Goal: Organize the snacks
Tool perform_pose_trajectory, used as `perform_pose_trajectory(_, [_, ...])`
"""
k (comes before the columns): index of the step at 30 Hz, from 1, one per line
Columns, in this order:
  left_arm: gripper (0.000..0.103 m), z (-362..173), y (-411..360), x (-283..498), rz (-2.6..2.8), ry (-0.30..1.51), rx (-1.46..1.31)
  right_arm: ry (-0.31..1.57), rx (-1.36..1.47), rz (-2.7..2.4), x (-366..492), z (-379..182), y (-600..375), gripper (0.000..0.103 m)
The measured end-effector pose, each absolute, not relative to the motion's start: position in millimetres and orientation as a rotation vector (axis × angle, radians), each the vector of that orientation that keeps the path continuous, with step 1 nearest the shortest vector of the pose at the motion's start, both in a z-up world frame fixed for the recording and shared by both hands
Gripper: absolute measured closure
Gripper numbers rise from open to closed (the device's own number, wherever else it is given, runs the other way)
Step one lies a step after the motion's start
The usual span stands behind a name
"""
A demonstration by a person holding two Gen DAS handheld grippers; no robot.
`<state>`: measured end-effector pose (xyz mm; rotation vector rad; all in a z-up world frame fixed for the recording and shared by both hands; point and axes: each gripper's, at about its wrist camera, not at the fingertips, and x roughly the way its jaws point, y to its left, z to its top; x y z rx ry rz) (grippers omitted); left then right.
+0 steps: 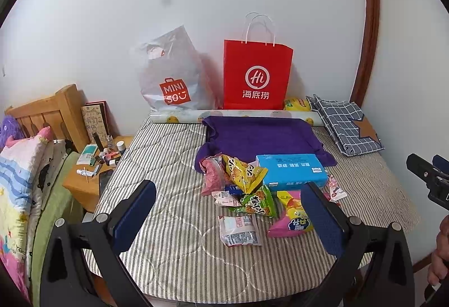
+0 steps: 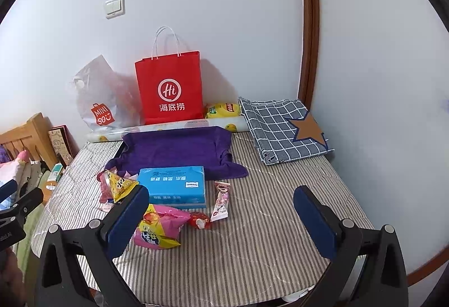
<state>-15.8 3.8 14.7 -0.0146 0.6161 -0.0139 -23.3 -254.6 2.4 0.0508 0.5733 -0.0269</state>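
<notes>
The snack packets lie heaped at frame centre on the striped cover. The tissue box sits at their upper right, partly on the towel behind. Farther back, 2 bags stand against the wall. The folded checked cloth lies at right.

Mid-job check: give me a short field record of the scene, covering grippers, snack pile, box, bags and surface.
left gripper: open, empty, above the striped surface
right gripper: open, empty
snack pile: loose packets heaped in front of and left of the blue box
blue box: lying flat, partly on the purple cloth
red paper bag: upright against the wall
Miniso plastic bag: left of the red bag
striped surface: holds everything above
</notes>
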Motion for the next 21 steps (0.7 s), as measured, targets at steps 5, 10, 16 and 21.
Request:
perform_pose_trajectory(5, [0.001,15.4,2.7,-15.4,-0.009,0.614,-0.014,0.576,0.055,-0.021,-22.9,-0.3,-253.5,0.000])
perform_pose_trajectory(10, [0.001,15.5,2.5,-15.1,-0.009,0.614,-0.014,0.575,0.053,-0.013,-22.0,-0.5,-252.6,0.000])
perform_pose_trajectory(16, [0.001,15.9,4.6,-16.1,-0.009,0.611,-0.016,0.567,0.052,-0.005,-24.5,-1.1,-251.4,0.000])
perform_pose_trajectory(21, [0.001,16.4,4.2,-15.8,-0.003,0.609,-0.013,0.566,0.056,-0.001,-24.3,-1.3,-251.3,0.000])
